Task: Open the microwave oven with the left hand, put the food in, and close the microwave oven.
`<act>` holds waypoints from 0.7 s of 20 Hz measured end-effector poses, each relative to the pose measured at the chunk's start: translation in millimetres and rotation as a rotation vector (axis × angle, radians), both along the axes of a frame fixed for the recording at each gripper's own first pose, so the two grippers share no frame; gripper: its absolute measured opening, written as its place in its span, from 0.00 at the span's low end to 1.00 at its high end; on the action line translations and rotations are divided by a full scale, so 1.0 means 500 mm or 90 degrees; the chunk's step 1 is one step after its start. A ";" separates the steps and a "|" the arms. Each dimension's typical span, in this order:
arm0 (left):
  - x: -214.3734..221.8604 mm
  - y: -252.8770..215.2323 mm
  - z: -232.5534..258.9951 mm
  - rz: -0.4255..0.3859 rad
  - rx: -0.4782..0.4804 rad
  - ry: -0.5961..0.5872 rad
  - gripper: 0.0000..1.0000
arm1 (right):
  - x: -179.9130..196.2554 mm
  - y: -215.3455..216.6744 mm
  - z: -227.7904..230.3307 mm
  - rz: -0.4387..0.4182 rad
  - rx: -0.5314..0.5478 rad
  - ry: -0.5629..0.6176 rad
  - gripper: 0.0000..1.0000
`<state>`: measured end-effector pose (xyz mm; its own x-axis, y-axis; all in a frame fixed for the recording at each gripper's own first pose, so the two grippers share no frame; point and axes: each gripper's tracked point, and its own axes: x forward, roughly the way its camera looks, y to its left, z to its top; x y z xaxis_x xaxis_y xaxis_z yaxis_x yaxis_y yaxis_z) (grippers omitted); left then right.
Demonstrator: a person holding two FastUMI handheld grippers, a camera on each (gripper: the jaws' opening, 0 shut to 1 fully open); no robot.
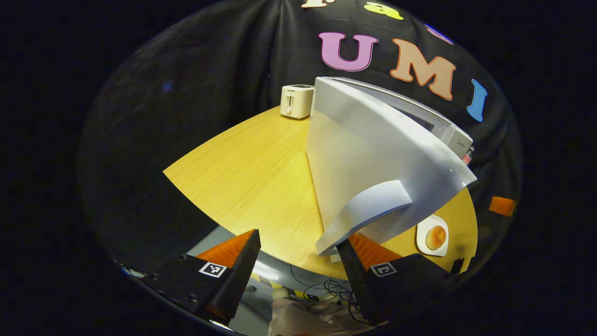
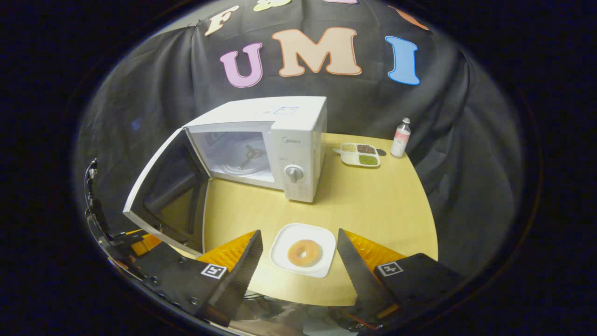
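Now my left gripper point(image 1: 298, 268) hangs off the desk point(image 1: 252, 177) edge, fingers spread, one beneath the microwave door point(image 1: 368, 158) handle (door swung wide). My right gripper point(image 2: 298, 261), fingers apart, brackets the doughnut point(image 2: 304, 252) on its plate point(image 2: 280, 252) before the open microwave point(image 2: 280, 140).

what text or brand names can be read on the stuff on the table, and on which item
"Midea": on the microwave front, above its dial.
Toaster: a small dark word near its top, too blurred to read.
Microwave top: a printed sticker, too small to read.
Microwave panel below the dial: markings too small to read.
Bottle: its label is not legible.
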<state>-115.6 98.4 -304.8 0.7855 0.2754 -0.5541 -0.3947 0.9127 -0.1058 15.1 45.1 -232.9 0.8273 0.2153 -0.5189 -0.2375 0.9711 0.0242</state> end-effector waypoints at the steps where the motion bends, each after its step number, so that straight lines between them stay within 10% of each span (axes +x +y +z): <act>1: -0.008 0.010 0.001 -0.006 -0.003 0.001 0.96 | -0.006 0.018 -0.002 -0.008 0.003 0.003 1.00; 14: -0.113 0.347 0.009 0.058 -0.046 -0.021 0.92 | -0.042 0.118 -0.101 -0.136 0.015 0.059 0.95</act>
<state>-172.2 271.7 -300.6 0.7776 0.3065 -0.5490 -0.4707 0.8627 -0.1849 -5.8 104.2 -283.3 0.8042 0.0532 -0.5919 -0.0224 0.9980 0.0592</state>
